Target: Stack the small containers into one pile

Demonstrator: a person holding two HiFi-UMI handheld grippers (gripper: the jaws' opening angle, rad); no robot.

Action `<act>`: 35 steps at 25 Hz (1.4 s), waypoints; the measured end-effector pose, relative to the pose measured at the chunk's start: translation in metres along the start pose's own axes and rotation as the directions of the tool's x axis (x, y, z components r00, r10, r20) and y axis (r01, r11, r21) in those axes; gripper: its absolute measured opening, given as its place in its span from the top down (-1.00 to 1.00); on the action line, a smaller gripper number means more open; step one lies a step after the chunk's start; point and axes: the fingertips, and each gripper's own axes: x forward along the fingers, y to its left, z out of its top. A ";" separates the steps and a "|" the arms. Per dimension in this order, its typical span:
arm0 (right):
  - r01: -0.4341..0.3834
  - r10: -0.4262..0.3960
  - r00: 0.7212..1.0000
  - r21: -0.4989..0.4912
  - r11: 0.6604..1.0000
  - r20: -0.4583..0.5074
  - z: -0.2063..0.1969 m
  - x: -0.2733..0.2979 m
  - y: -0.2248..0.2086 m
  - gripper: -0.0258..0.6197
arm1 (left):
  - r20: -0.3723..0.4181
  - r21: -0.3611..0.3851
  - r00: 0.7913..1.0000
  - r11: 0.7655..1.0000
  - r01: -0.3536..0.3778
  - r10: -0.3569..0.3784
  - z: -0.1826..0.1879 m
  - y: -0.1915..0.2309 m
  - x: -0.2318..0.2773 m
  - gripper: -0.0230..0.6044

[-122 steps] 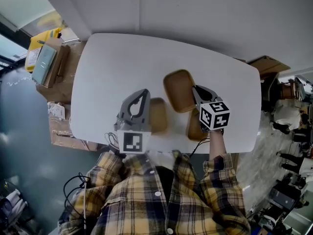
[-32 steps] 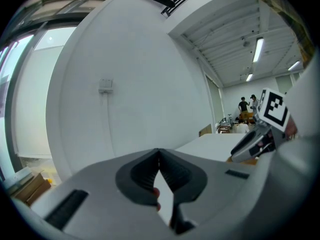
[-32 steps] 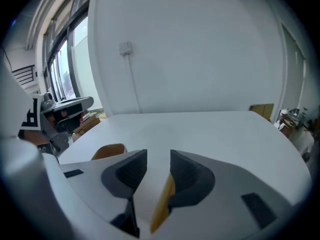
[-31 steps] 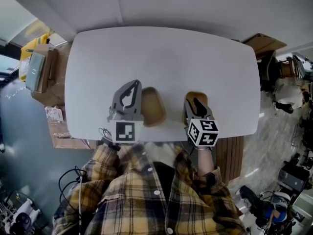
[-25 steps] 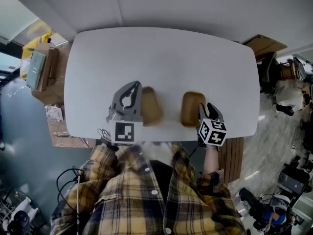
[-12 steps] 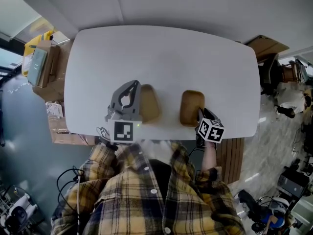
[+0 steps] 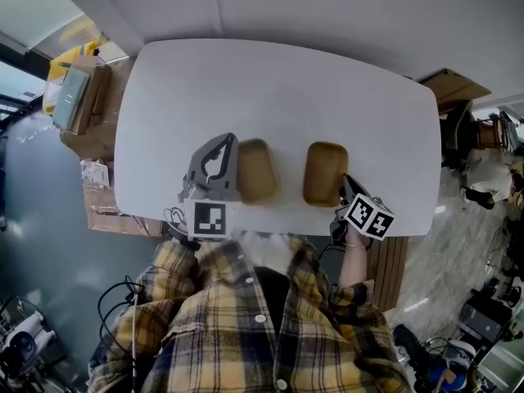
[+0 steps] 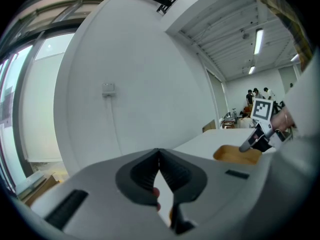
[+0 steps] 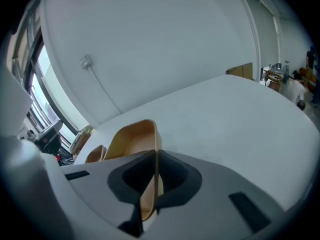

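Right gripper (image 9: 155, 159): a second ago the jaws stood wide, just right of the right container (image 7: 325, 170). They have just been closing and now pinch that container's thin right-hand wall, which runs up between the pads in the right gripper view. The hold is on the wall only, and the container appears to sit flat on the table (image 7: 270, 88). About five seconds back, three brown containers showed separately. Now there are only two shapes, so the right one is probably already a nested pair, though no seam can be made out. The left container (image 7: 256, 170) lies near it but apart, close to the table's front edge, and has barely shifted over the last second. Left gripper (image 8: 159, 154): jaws together with nothing between them, parked just left of the left container; whether it touches cannot be told. Reading: release and regrasp are done, and the pile is one step short. The next move would call for lifting the right container by its wall and seating it in the left one. Risk: a one-wall pinch may let it tilt as it rises.
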 end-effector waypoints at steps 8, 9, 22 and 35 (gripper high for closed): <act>-0.186 0.190 0.981 -0.113 0.976 0.024 0.039 0.003 0.097 0.83 | 0.004 -0.033 0.998 0.998 -0.062 0.062 -0.004 0.023 -0.012 0.87; -0.206 0.210 0.978 -0.123 0.971 0.018 0.040 0.005 0.109 0.83 | 0.003 -0.050 0.997 0.996 -0.071 0.071 -0.005 0.026 -0.013 0.87; -0.334 0.309 0.938 -0.173 0.927 -0.156 -0.013 0.042 0.194 0.83 | -0.026 -0.113 0.994 0.988 -0.109 0.106 -0.029 0.054 -0.028 0.87; -0.262 0.226 0.955 -0.191 0.946 -0.193 -0.049 0.059 0.176 0.83 | -0.057 -0.094 0.995 0.992 -0.083 0.077 -0.046 0.051 -0.029 0.87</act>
